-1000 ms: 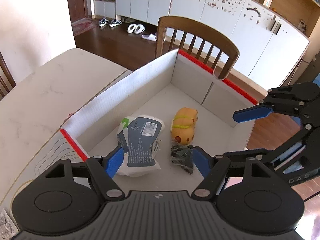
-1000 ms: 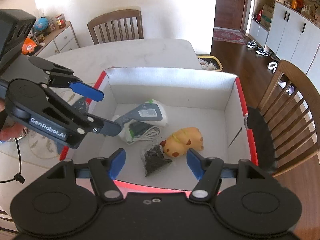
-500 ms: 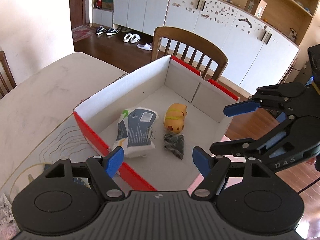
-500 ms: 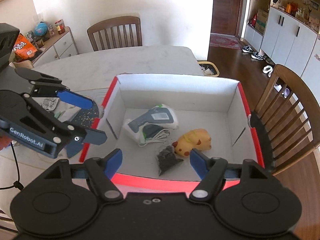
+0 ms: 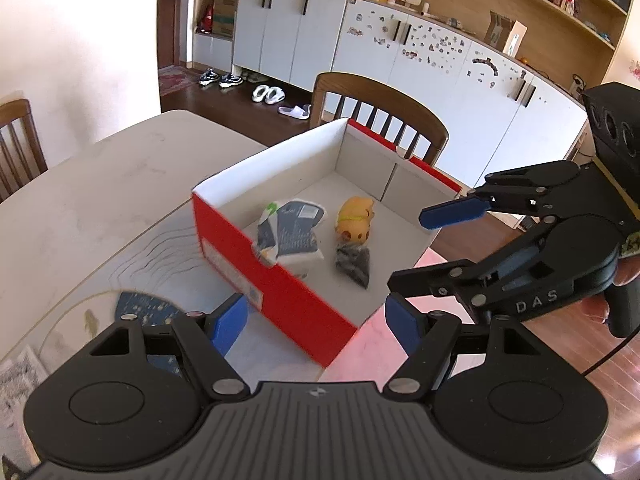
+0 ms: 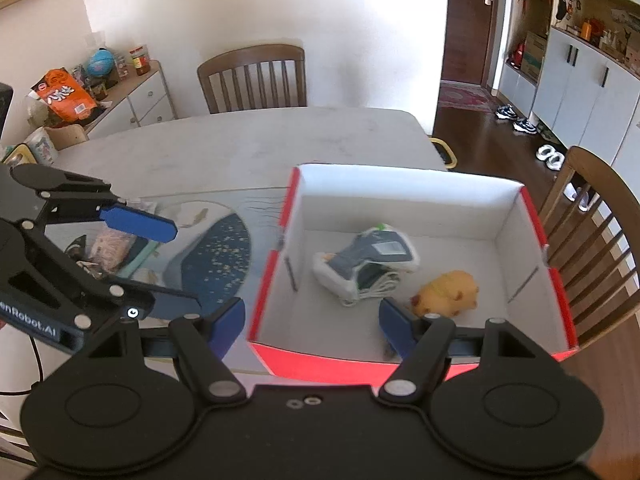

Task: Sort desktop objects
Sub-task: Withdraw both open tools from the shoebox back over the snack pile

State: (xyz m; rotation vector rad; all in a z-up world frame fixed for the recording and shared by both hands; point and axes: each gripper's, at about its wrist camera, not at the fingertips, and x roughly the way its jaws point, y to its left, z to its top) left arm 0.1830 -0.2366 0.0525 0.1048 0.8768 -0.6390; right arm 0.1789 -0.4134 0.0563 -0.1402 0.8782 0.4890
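The left gripper (image 5: 316,320) hangs over the near red corner of the box (image 5: 280,292), its jaws spread wide and holding nothing. The right gripper (image 6: 312,320) likewise has its jaws wide apart and empty, above the box's near red wall (image 6: 320,368). Inside the box lie a small dark packet (image 5: 354,266), a white bag with a grey-blue device and cord (image 6: 370,266), and a yellow toy animal (image 6: 450,294), close together on the floor. Left of the box, on a blue-patterned mat (image 6: 216,260) on the table (image 6: 240,148), sits a clutter of packets (image 6: 108,246). Wooden chairs (image 6: 254,78) stand beyond.
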